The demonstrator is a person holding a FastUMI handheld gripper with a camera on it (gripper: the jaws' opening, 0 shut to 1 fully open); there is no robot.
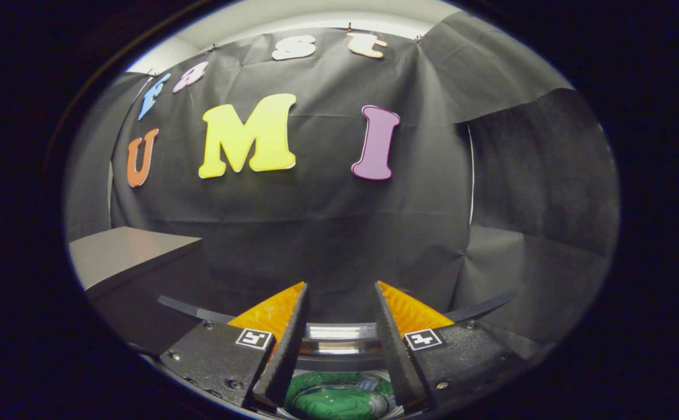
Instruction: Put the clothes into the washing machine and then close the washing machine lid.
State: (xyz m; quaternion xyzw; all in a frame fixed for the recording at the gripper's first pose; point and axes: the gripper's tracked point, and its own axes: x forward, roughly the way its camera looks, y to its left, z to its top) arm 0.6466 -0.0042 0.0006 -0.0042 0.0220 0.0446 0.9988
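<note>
Overhead, tongs (339, 291) parted (empty), washing machine (336, 341) rim below, grey table (123, 256) alongside.

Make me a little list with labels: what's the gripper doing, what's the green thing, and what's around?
gripper: two-finger gripper, fingers apart, holding nothing
between the fingers: shiny curved metal rim of a round opening
below the rim: green stuff behind a round glassy surface; cannot tell if it is clothes
beside, beyond the fingers: flat grey box-shaped top
behind: black cloth booth wall
</note>
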